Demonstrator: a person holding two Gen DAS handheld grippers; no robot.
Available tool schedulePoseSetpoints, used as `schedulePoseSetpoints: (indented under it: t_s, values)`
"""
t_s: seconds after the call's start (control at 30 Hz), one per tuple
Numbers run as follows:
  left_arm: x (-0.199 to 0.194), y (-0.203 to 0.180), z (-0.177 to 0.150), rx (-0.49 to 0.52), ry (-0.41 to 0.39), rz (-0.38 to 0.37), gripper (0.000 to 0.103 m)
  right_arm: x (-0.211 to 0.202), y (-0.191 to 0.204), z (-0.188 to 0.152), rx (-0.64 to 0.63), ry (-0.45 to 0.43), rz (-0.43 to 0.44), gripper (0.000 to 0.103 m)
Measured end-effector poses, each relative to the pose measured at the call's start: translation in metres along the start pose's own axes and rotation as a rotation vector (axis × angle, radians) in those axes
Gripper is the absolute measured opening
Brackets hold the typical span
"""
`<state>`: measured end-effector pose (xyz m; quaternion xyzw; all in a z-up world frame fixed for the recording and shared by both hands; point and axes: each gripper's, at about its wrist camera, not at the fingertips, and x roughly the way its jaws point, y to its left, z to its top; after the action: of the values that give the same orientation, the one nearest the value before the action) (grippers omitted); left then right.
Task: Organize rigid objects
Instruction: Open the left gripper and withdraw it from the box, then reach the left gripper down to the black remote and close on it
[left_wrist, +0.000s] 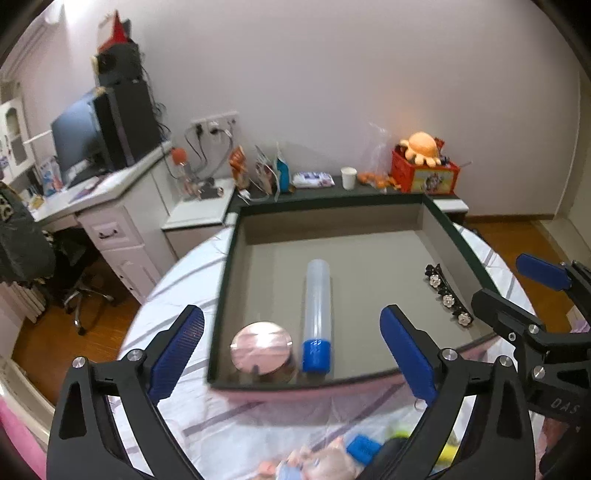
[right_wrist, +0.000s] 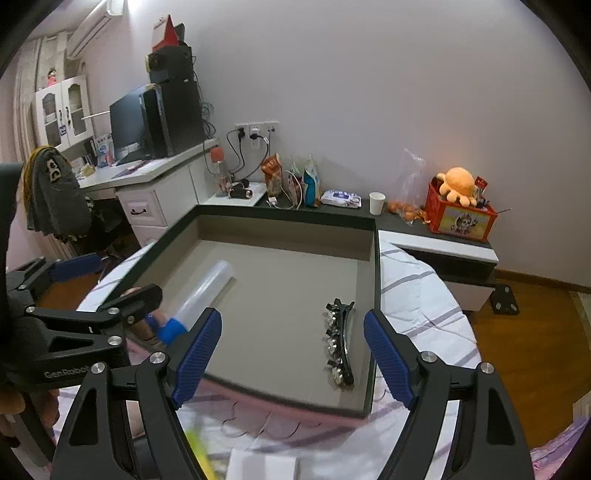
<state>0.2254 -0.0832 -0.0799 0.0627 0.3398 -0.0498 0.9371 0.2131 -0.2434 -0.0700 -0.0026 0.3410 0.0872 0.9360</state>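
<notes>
A grey tray with a dark rim (left_wrist: 458, 236) lies on the bed. Inside it are a clear tube with a blue cap (left_wrist: 317, 295), a round jar with a pinkish lid (left_wrist: 261, 345) beside it, and a black hair clip with flowers (left_wrist: 445, 293) along the right wall. My left gripper (left_wrist: 291, 314) is open above the tray's near edge, empty, with the tube and jar lying in line below it. My right gripper (right_wrist: 292, 315) is open and empty too, over the near right part, the hair clip (right_wrist: 338, 343) just left of its right finger. The tube (right_wrist: 207, 291) shows behind its left finger.
The bed has a white striped sheet (right_wrist: 417, 288). Blurred blue and yellow items (left_wrist: 364, 446) lie near me in front of the tray. Behind the tray a shelf holds a paper cup (left_wrist: 348, 178), snack bags and a red box with an orange plush (left_wrist: 424, 168). A desk with a monitor (left_wrist: 79, 136) stands at the left.
</notes>
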Motion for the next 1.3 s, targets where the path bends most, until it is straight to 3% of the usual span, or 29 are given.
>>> schedulePoseSetpoints:
  t_s: [0.33,0.73,1.3]
  values:
    - [-0.073,0.026,-0.022,-0.03,-0.085,0.048,0.103,-0.055,0.022,-0.01,-0.018,-0.051,0.003,0.081]
    - [-0.14,0.052,-0.074,-0.081,-0.133,0.042,0.103,-0.116,0.031,-0.04,-0.008,-0.093,-0.028,0.081]
    - [-0.154,0.053,-0.102,-0.063,-0.103,0.041,0.103,-0.135,0.032,-0.07,0.005,-0.066,-0.058,0.081]
